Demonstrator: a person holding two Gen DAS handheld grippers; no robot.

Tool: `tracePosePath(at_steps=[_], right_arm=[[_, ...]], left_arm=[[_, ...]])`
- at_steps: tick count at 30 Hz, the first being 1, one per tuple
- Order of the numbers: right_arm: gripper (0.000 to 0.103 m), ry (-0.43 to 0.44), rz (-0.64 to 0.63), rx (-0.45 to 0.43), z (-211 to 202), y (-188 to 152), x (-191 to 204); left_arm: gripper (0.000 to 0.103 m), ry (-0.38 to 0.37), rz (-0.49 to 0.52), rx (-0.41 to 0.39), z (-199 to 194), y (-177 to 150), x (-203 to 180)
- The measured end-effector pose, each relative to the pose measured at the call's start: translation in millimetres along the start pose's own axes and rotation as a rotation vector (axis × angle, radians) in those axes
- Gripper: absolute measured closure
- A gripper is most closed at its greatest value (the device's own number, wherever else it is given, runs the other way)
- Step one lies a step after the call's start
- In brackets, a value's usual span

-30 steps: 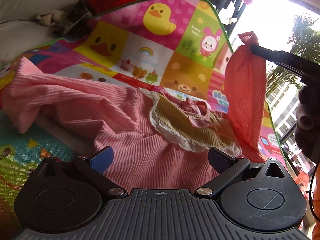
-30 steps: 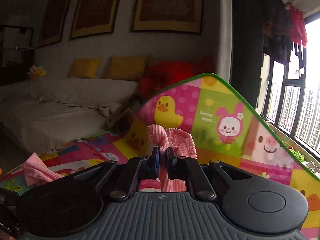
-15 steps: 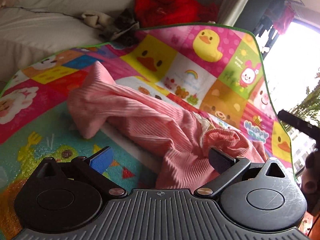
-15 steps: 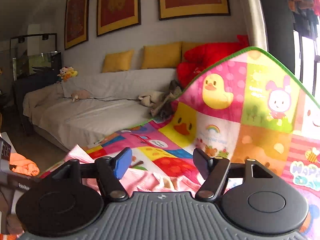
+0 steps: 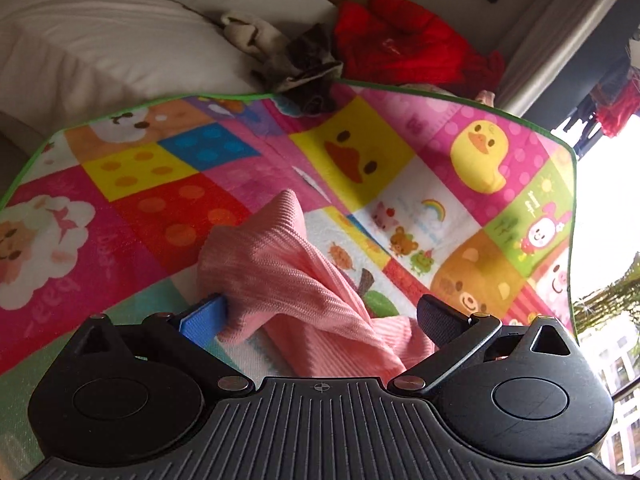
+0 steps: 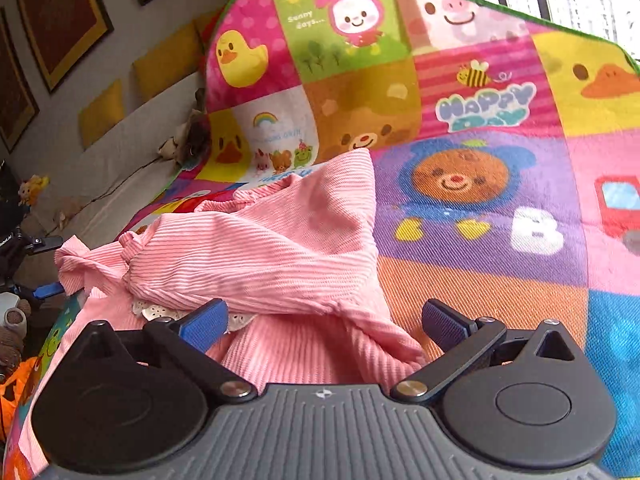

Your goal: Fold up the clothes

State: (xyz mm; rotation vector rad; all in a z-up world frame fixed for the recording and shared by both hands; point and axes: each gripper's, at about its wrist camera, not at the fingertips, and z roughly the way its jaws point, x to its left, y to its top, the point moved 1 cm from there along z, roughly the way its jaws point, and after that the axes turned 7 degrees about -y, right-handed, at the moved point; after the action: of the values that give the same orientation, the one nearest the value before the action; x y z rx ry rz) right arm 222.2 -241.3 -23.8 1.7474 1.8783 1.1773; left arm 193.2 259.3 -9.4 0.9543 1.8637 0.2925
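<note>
The pink garment (image 6: 256, 248) lay crumpled on the play mat (image 6: 500, 240), released; right gripper (image 6: 324, 320) had just spread wide, left gripper (image 5: 320, 316) also apart.

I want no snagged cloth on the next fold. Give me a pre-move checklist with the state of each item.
1. Right gripper free of the garment: ok. Its fingers have just been opening; cloth lies between them, unpinched.
2. Left gripper open: ok. Its blue finger touches the sleeve, with no pinch.
3. Right sleeve laid across the body: ok.
4. Left sleeve folded in: not ok, it stretches out over the mat.
5. Garment flat: not ok, bunched and ridged.
6. Lace collar tucked flat: cannot tell, mostly covered.
</note>
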Motion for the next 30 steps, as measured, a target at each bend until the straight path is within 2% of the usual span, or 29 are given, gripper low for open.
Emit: tracePosePath(at_steps=[3, 5, 9, 12, 13, 15, 16, 19, 22, 24, 26, 28, 29, 30], right_arm=[[0.000, 0.010, 0.004, -0.014, 1.4, 0.4, -0.1], [0.000, 0.015, 0.006, -0.017, 1.9, 0.8, -0.4], [0.000, 0.029, 0.027, -0.025, 1.4, 1.2, -2.4], [0.000, 0.041, 0.045, -0.031, 0.7, 0.6, -4.8], [0.000, 0.046, 0.051, -0.033, 0.4, 0.4, -5.8], [0.000, 0.057, 0.066, -0.037, -0.1, 0.2, -8.0], [0.000, 0.064, 0.074, -0.040, -0.5, 0.0, -9.2], [0.000, 0.067, 0.080, -0.041, -0.6, -0.1, -9.8], [0.000, 0.068, 0.083, -0.041, -0.5, -0.2, -9.9], [0.000, 0.069, 0.085, -0.042, -0.5, -0.2, -10.0], [0.000, 0.069, 0.086, -0.041, -0.4, 0.1, -10.0], [0.000, 0.072, 0.090, -0.041, -0.4, 0.2, -10.9], [0.000, 0.074, 0.092, -0.041, -0.4, 0.3, -11.4], [0.000, 0.075, 0.094, -0.042, -0.5, 0.1, -11.7]], left_arm=[[0.000, -0.038, 0.016, 0.049, 4.3, -14.5, -6.8], [0.000, -0.027, 0.027, 0.055, 8.1, -23.8, -11.3], [0.000, 0.078, 0.009, 0.003, 19.9, -25.2, -12.5], [0.001, 0.156, 0.015, -0.065, 28.4, -18.5, -11.7], [0.005, 0.176, 0.027, -0.083, 30.7, -16.5, -12.3], [0.046, 0.191, 0.062, -0.086, 35.3, -14.0, -14.5], [0.061, 0.188, 0.081, -0.076, 37.9, -13.3, -15.8], [0.083, 0.189, 0.197, -0.093, 34.9, -17.5, -34.8], [0.085, 0.153, 0.421, -0.169, 18.5, -31.2, -80.5], [0.085, 0.089, 0.589, -0.213, 6.6, -48.1, -115.7], [0.084, 0.001, 0.682, -0.198, 2.9, -65.6, -140.8], [0.078, -0.101, 0.728, -0.144, 3.5, -82.8, -161.0], [0.068, -0.155, 0.720, -0.085, 7.5, -90.9, -166.8], [0.052, -0.199, 0.721, -0.034, 10.6, -100.1, -171.0]])
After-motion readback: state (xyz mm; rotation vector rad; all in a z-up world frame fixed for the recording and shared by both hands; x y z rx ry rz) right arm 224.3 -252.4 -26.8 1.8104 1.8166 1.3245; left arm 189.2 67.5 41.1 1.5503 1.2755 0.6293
